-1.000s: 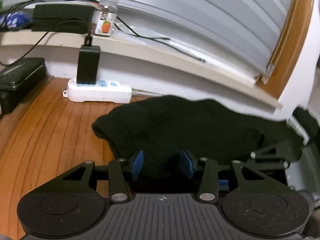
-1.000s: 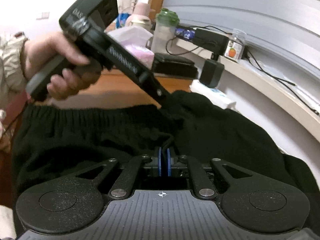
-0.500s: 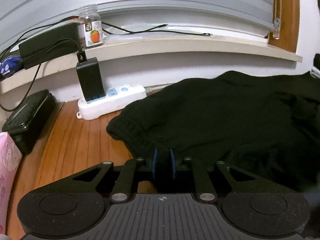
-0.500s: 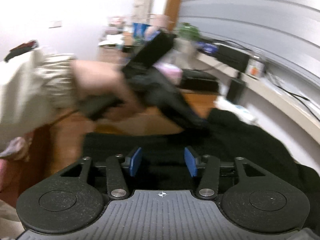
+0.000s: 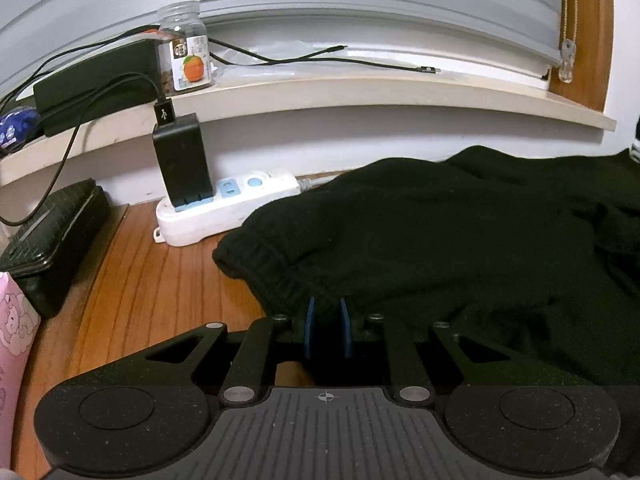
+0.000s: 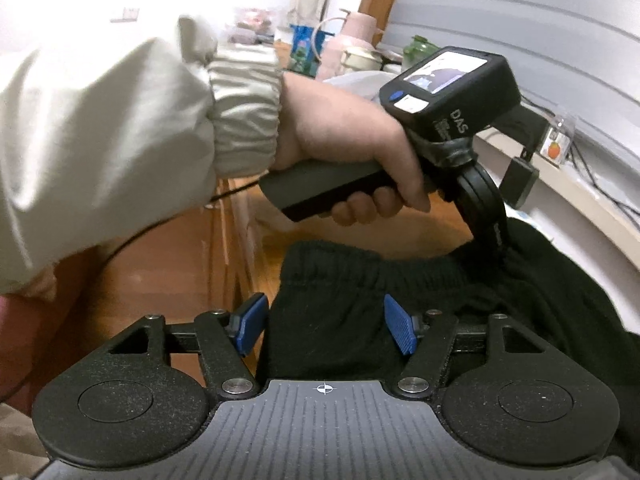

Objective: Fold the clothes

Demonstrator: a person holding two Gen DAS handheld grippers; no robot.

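The left gripper (image 5: 326, 330) points down at a slant over the wooden tabletop (image 5: 140, 296), its blue pads drawn narrow and pinching the ribbed waistband edge of the black knitted garment (image 5: 460, 248), which lies spread ahead of it and off to its right. The right-wrist view shows the person's left hand (image 6: 344, 148), wrist bent and knuckles up, wrapped round that tool's dark handle, a cream padded sleeve (image 6: 120, 136) gathered at the cuff behind it; the tool's neck runs down into the far waistband. Its housing bears white lettering reading "DAS", with smaller print beneath too fine to read, and a small lit screen on top. The right gripper (image 6: 326, 330) sits low over the near waistband; its jaws have just been opening and now stand wide, blue pads clear of the cloth, which lies between and below them. Beyond the left gripper, to its left, a white power strip (image 5: 228, 204) carries a black charger (image 5: 182, 160) whose plug shows a USB symbol; above it on the ledge stands a clear jar (image 5: 188, 56) with an orange pictured on its label.
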